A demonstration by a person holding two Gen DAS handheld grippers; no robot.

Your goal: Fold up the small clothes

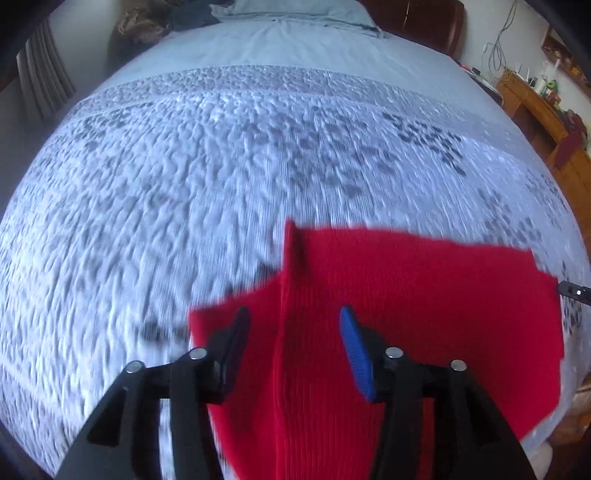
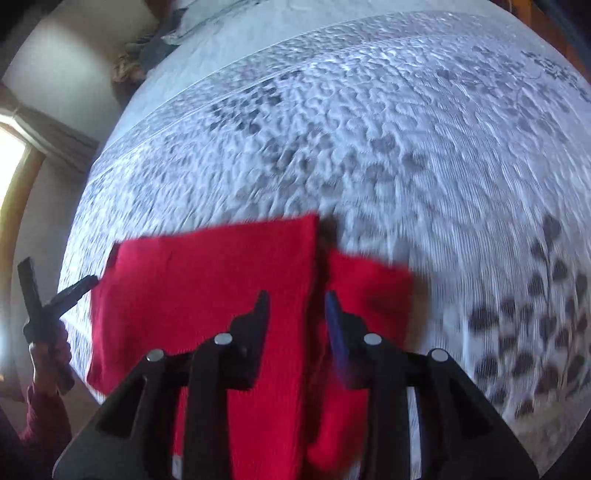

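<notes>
A small red knit garment (image 1: 406,306) lies spread on the white patterned bedspread (image 1: 221,166). A raised ribbed fold of the garment runs between the fingers of my left gripper (image 1: 293,317), whose jaws stand open around it. In the right wrist view the same red garment (image 2: 207,280) has a raised edge between the fingers of my right gripper (image 2: 295,302), whose jaws also stand apart around it. The left gripper (image 2: 55,295) shows at the left edge there, held in a hand. Both views are motion-blurred.
The bedspread (image 2: 406,147) covers a wide bed with a pale sheet and pillows (image 1: 288,14) at the far end. A wooden desk with clutter (image 1: 535,99) stands to the right of the bed. A window (image 2: 11,166) is on the left.
</notes>
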